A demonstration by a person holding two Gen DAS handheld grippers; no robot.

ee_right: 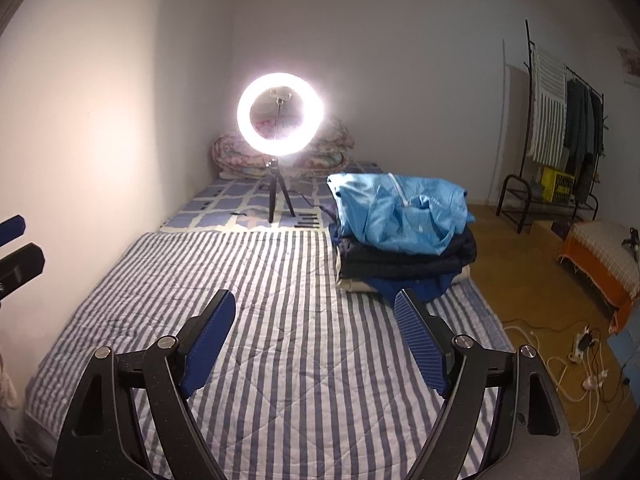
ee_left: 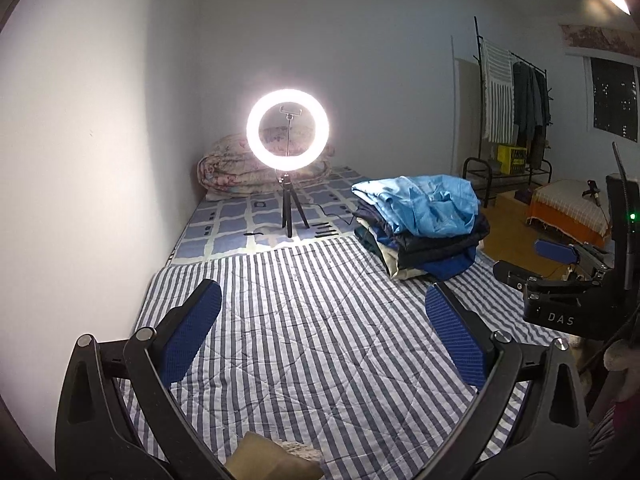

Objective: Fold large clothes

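On the left I see the white wall, and my left gripper [ee_left: 322, 312] hanging over the striped quilt [ee_left: 304, 320] on the bed, its fingers spread wide with nothing between them. Farther back, mid-scene, a lit ring light [ee_left: 287, 129] stands on its tripod before a rolled floral blanket [ee_left: 224, 168]. My right gripper [ee_right: 316, 322] hovers over the same quilt, fingers likewise wide apart and holding nothing.

The clothes sit to the far right of both grippers: a stack of garments [ee_right: 404, 248] at the bed's right edge, dark layers below and a light blue jacket [ee_right: 400, 208] on top, rumpled rather than squared. The stack's long side seems to run across my view, left to right. The right gripper is the nearer one; its right finger [ee_right: 422, 344] lines up almost with the stack's near corner, while the left gripper is well apart from it.

The stretch of quilt under the fingers carries no garment. That fits a pile waiting to be folded, or one already folded and stacked; I cannot tell which. Beyond the bed's right edge are floor and a clothes rack [ee_right: 560, 128].
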